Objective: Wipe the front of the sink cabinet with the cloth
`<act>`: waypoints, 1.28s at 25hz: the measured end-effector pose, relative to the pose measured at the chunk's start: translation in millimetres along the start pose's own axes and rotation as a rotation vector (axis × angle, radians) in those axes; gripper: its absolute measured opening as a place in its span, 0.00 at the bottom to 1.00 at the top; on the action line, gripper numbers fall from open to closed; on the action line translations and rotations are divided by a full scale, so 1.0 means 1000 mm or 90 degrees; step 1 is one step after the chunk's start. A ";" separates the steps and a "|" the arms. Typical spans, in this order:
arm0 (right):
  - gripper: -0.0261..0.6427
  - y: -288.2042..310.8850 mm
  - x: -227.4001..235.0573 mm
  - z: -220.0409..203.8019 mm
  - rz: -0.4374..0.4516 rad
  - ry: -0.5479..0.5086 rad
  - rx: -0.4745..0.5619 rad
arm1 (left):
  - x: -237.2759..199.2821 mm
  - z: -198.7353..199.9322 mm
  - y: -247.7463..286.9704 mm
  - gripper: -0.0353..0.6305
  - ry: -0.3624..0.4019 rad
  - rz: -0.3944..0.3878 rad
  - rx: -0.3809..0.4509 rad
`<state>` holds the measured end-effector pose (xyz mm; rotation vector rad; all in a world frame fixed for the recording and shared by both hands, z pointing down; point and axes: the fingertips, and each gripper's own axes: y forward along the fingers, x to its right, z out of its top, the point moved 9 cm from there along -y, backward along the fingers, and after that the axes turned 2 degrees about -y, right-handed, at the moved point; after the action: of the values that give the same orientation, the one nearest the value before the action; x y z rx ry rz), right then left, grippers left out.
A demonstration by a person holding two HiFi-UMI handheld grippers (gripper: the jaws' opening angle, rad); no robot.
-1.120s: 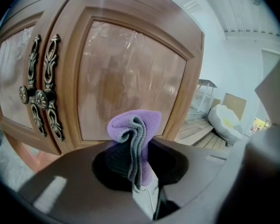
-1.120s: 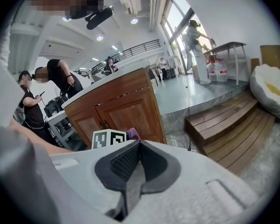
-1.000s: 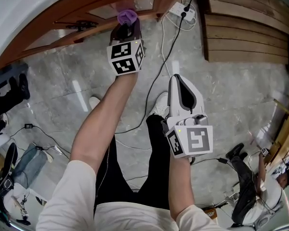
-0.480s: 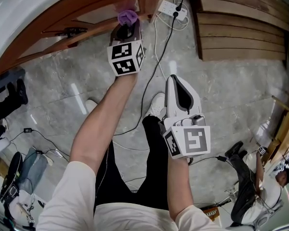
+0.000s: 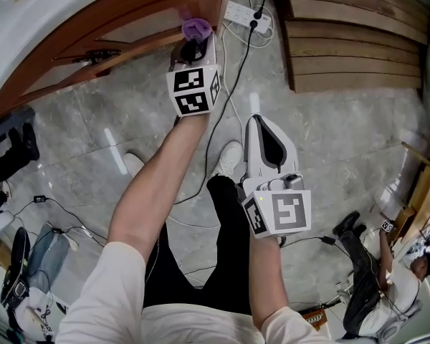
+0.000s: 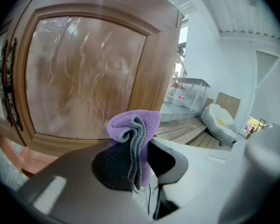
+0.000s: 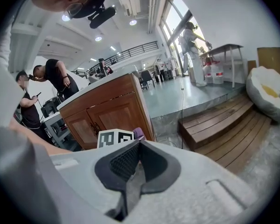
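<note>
A folded purple cloth (image 5: 196, 27) (image 6: 134, 123) is pinched in my left gripper (image 5: 193, 40) (image 6: 136, 149), which is shut on it. The cloth's tip is against the wooden sink cabinet (image 5: 107, 20), at the lower right corner of a framed door panel (image 6: 84, 73) near the cabinet's right edge. My right gripper (image 5: 262, 124) (image 7: 133, 164) hangs lower over the floor, jaws shut with nothing between them. In the right gripper view the cabinet (image 7: 109, 108) stands ahead, with the left gripper's marker cube (image 7: 115, 137) and a bit of the cloth (image 7: 138, 133) in front of it.
A white power strip (image 5: 241, 13) with cables lies on the grey floor by the cabinet's right corner. Wooden steps (image 5: 351, 34) rise to the right. A white beanbag (image 6: 218, 120) sits beyond them. My legs and shoes (image 5: 229, 156) are below; other people stand at the edges.
My left gripper has slid the cloth rightward along the cabinet front, toward its right edge. The right gripper has stayed shut and almost still.
</note>
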<state>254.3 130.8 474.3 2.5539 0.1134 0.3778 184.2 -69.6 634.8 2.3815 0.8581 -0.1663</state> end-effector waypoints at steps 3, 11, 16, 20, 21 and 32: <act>0.04 -0.003 0.007 0.004 -0.009 -0.001 0.008 | 0.013 0.001 0.003 0.15 0.001 -0.020 -0.001; 0.04 -0.022 0.007 0.014 -0.010 0.004 0.026 | 0.033 0.008 -0.024 0.15 -0.007 -0.031 -0.013; 0.04 -0.043 -0.010 0.038 0.004 -0.009 0.048 | 0.033 0.031 -0.069 0.15 0.020 -0.032 -0.006; 0.04 -0.069 -0.034 0.049 0.005 0.013 0.053 | 0.046 0.058 -0.126 0.15 0.030 -0.062 0.000; 0.04 -0.075 -0.043 0.054 0.010 0.015 0.055 | 0.048 0.068 -0.141 0.15 0.037 -0.067 0.002; 0.04 -0.145 -0.143 0.173 0.067 -0.023 0.096 | 0.053 0.216 -0.319 0.15 0.062 -0.078 0.058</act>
<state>167.1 142.7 222.1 2.7212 -0.0068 0.3756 46.9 31.4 285.4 2.4381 1.0643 -0.1410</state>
